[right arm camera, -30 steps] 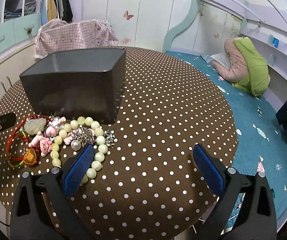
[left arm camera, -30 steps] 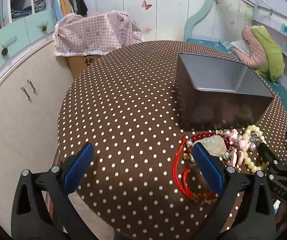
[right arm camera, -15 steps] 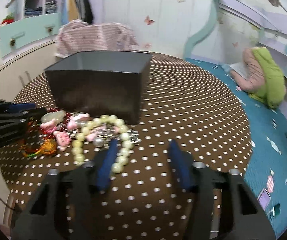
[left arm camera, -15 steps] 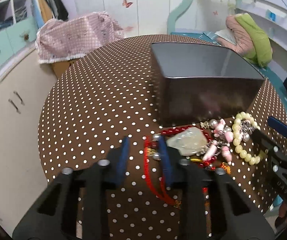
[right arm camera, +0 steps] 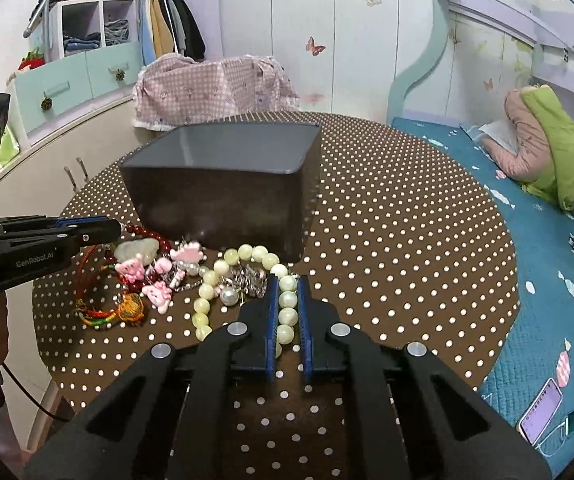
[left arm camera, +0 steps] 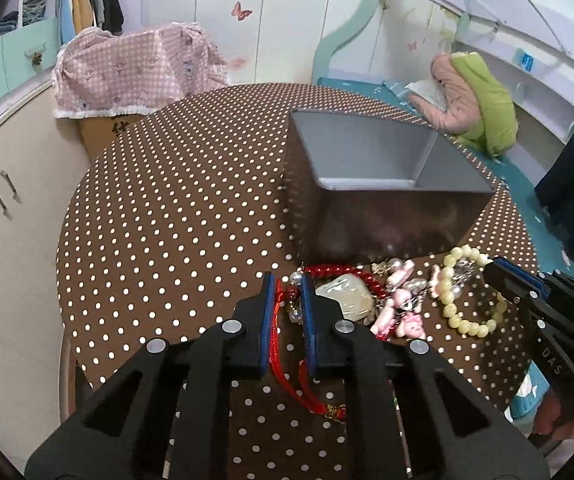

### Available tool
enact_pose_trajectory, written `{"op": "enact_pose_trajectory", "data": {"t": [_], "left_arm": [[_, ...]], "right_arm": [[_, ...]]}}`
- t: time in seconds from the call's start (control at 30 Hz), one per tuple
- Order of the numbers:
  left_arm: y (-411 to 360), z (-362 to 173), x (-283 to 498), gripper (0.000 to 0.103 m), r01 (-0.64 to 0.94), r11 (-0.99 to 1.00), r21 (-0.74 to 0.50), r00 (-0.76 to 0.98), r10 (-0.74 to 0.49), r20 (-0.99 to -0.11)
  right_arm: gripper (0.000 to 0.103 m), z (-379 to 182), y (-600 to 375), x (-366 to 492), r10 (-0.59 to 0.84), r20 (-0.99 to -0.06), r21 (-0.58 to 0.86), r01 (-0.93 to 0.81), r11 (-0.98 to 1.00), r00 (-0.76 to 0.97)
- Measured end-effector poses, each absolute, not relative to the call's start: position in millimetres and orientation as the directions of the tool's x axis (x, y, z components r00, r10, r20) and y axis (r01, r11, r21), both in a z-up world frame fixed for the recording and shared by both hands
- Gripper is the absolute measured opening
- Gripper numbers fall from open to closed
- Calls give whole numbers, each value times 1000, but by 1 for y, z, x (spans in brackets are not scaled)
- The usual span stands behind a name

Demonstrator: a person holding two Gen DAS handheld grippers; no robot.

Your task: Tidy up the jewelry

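Both sets of fingers, wide apart a second ago, have now narrowed right down onto the jewelry. The left hand-held gripper has its blue pads almost together, pinching the red cord bracelet that runs between them, with a couple of small pearl beads in the gap. The right hand-held gripper is pinching the pale green bead bracelet, with several of its beads lined up between the pads.

The jewelry lies in a heap on the near part of the brown polka-dot counter, just in front of the dark grey box. In the right wrist view, left to right: the left hand-held gripper coming in low from the left edge, the red cord with its knotted charm, a pale stone pendant, a dark red bead string, pink bunny charms and the green beads. The box stands open-topped, its grey inside showing bare in the left wrist view. Far right, a teal bed with a pink and green jacket.
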State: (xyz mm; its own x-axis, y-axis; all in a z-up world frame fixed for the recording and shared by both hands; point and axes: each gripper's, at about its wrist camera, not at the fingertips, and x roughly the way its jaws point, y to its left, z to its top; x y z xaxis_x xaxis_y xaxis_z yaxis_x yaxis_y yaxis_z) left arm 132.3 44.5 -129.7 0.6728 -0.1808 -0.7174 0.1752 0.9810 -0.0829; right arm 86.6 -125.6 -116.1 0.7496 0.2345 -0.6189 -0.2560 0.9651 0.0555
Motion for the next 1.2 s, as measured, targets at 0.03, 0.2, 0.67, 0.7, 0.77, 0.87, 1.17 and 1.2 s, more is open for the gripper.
{"op": "enact_pose_trajectory", "data": {"t": [0.03, 0.2, 0.67, 0.7, 0.77, 0.87, 1.17, 1.2], "left_arm": [[45, -126, 132, 13, 179, 980, -87, 678, -187, -711], [49, -109, 129, 13, 204, 970, -134, 688, -239, -685], [39, -65, 121, 3, 292, 949, -121, 718, -301, -628], [37, -71, 122, 9, 292, 950, -109, 706, -292, -645], [35, -88, 132, 24, 274, 958, -86, 676, -255, -691], [36, -113, 149, 27, 254, 965, -67, 630, -218, -746], [39, -138, 161, 26, 297, 955, 0, 588, -183, -788], [37, -137, 160, 27, 311, 950, 13, 582, -180, -793]], "right_arm": [[8, -113, -126, 87, 238, -616, 59, -257, 965, 751], [8, -96, -128, 87, 266, -585, 80, -272, 959, 766], [8, -62, -134, 87, 253, -526, 66, -258, 964, 812], [8, -62, -136, 86, 259, -525, 72, -261, 963, 811], [8, -62, -138, 87, 264, -525, 80, -262, 962, 809], [8, -64, -137, 87, 261, -532, 82, -258, 963, 806], [8, -69, -131, 90, 275, -551, 80, -279, 957, 788], [8, -70, -131, 91, 274, -555, 78, -278, 957, 785]]}}
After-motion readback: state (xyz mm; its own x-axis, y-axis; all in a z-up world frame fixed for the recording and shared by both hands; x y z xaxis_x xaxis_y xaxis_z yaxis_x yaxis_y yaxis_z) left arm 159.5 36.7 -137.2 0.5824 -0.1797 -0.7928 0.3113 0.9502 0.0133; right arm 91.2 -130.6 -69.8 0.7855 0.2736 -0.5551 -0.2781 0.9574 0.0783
